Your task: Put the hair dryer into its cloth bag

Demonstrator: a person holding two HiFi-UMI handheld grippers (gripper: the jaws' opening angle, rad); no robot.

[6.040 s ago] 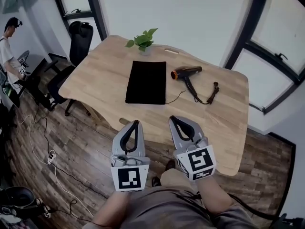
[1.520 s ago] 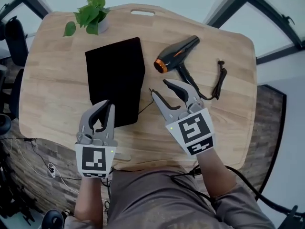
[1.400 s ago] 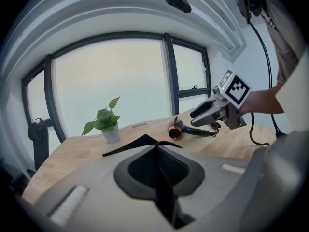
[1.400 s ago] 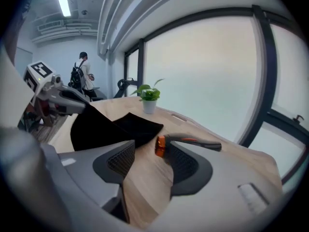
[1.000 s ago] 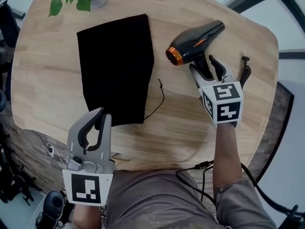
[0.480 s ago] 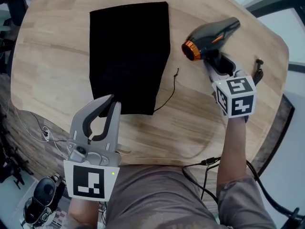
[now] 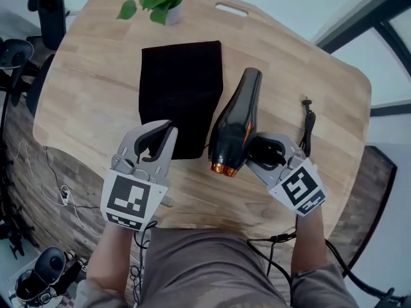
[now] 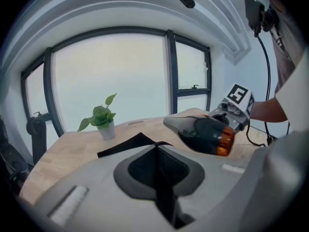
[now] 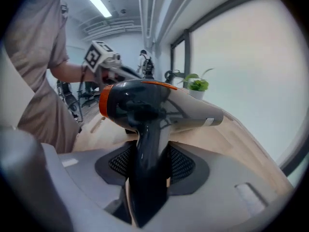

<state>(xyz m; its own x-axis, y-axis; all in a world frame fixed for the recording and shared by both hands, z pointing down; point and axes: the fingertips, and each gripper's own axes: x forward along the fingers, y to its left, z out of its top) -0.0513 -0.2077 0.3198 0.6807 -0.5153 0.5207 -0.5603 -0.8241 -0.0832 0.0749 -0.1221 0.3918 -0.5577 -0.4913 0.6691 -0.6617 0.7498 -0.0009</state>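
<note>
Mid-frame, the right gripper (image 7: 266, 153) clamps the hair dryer (image 7: 234, 133) by its handle. The left gripper (image 7: 157, 136), jaws together and empty, hovers at the flat cloth bag (image 7: 181, 88). Bagging has not begun.

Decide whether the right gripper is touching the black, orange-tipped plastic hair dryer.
Touching. The right gripper view shows the right gripper with its mesh pads pressed against both sides of the handle of the black, orange-tipped hair dryer, with no gap.

Office: swivel chairs (image 7: 49, 8), wooden table (image 7: 90, 76), big windows (image 8: 111, 76).
</note>
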